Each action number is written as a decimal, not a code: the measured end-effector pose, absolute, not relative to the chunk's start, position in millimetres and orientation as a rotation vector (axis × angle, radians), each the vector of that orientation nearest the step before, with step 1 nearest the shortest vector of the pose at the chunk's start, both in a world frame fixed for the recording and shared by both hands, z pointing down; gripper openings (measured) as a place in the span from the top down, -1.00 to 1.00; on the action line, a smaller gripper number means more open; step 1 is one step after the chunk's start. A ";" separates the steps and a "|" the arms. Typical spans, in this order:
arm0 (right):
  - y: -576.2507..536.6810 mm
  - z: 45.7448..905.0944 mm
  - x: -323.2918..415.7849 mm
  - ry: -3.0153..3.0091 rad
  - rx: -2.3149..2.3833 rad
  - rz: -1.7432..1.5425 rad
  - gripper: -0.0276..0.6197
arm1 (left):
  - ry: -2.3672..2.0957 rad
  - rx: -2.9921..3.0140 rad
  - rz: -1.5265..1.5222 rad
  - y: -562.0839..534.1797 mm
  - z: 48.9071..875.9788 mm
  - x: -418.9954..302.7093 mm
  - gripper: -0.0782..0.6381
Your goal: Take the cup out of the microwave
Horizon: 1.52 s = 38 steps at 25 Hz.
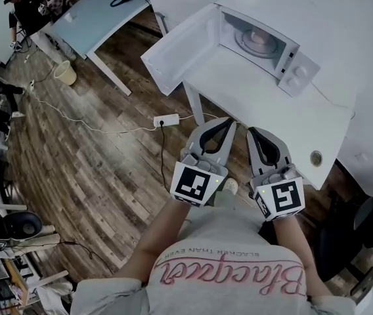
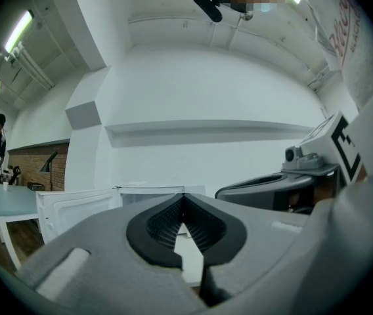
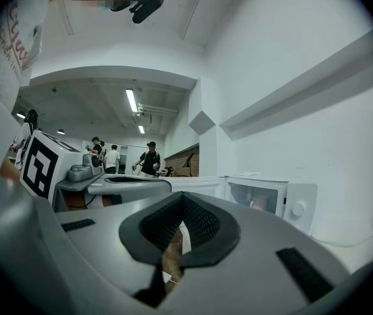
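Left hand-held gripper [image 1: 228, 123], right hand-held gripper [image 1: 253, 132] closed — pinkish cup [image 1: 259, 39] in microwave [image 1: 297, 71].

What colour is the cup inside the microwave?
Pale pink; the cup shows best in the head view.

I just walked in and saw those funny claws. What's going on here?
A person holds a left gripper and a right gripper side by side, close to the body, both with fingers shut on nothing. Ahead, a white microwave stands on a white table with its door swung open. The cup sits inside, not yet touched.
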State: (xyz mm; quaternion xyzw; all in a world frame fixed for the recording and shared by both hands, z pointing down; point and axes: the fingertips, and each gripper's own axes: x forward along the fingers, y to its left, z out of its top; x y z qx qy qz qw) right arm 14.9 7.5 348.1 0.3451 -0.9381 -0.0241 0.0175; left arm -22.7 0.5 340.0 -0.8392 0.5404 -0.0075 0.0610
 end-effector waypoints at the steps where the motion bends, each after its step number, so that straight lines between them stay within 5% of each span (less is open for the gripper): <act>1: -0.2 347.6 17.7 -2.915 1.077 -0.073 0.89 | 1.632 -2.539 -0.025 -6.8 339.7 -20.2 0.77; 38: -141.0 352.5 79.5 -2.864 1.241 -0.031 0.89 | 1.544 -2.612 -0.028 -153.7 343.2 35.0 0.77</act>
